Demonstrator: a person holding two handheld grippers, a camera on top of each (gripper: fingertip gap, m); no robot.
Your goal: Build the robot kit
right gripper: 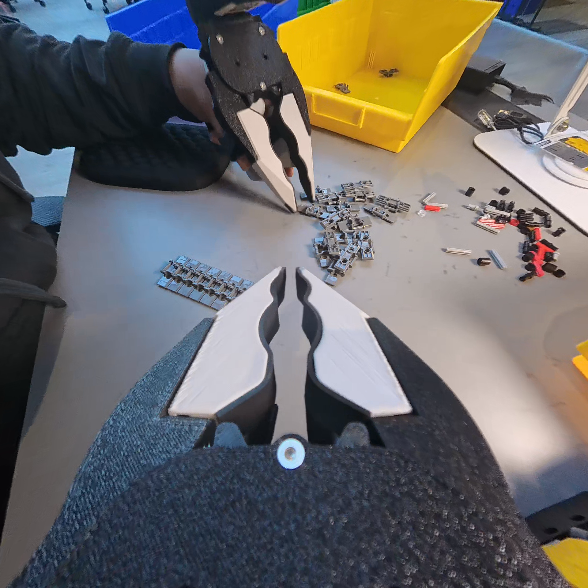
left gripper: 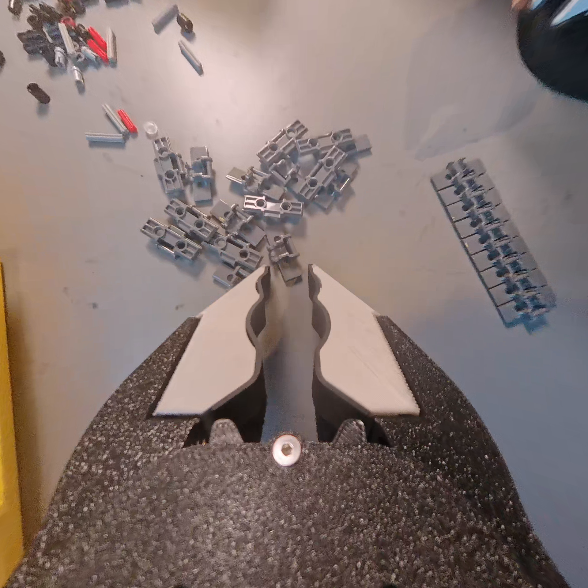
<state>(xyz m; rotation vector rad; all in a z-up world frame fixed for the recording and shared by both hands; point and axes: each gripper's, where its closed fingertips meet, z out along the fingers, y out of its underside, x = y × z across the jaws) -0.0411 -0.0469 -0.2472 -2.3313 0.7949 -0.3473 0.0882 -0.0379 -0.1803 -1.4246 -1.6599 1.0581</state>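
Left wrist view: left gripper apparently straddles grey link.

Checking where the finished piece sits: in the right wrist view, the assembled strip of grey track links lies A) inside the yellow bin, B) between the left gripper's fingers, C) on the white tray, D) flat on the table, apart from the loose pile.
D: the assembled strip of grey track links lies flat on the grey table, left of the loose pile of grey links.

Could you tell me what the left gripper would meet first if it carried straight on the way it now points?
Probably the loose grey track link lying just ahead of the left gripper, partly between its open jaws, at the near edge of the pile of grey links. Contact cannot be judged, since height above the table is unclear.
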